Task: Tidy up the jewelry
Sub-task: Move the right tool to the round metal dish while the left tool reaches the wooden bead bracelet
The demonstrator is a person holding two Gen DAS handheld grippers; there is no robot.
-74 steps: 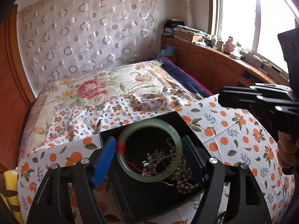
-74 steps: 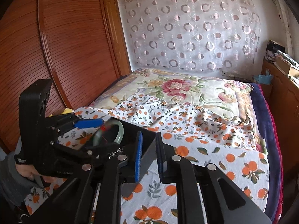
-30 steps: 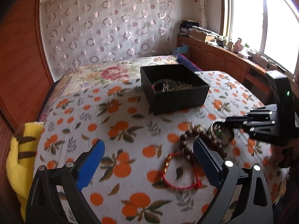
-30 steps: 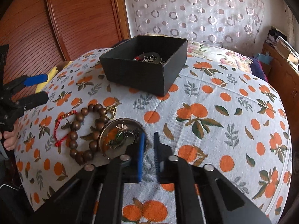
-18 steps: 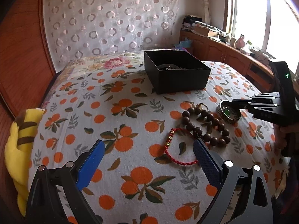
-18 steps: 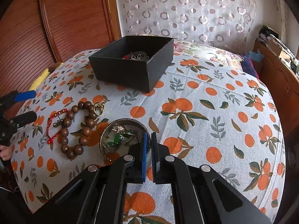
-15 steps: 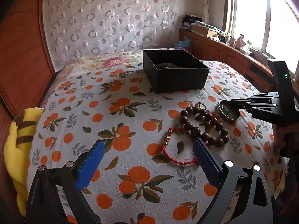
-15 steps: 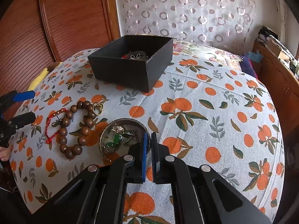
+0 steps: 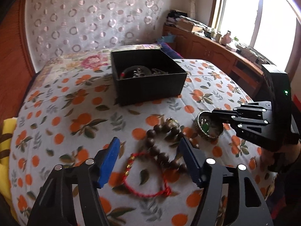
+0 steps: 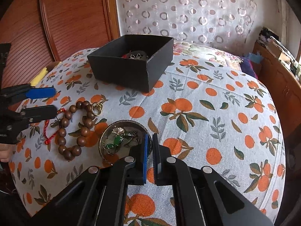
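A black open-topped box (image 10: 131, 64) stands on the orange-printed cloth (image 10: 207, 113) that covers the bed; inside it lie a dark bangle with a red thread and a tangle of silvery chain pieces, too small to sort out. Nearer, a small round metal dish (image 10: 122, 141) holds green-stone pieces, a pale pendant and fine chains. The right gripper (image 10: 150, 156) has its jaws closed on the dish's near rim, one finger inside the dish and one outside. Just left of the dish a brown wooden bead bracelet (image 10: 73, 128) with a gold ring lies on the cloth, and a red string bracelet (image 9: 146, 180) with small gold beads touches it. The left gripper (image 9: 149, 162) has just been closing its jaws; they stand partly apart over both bracelets, pressing on neither.
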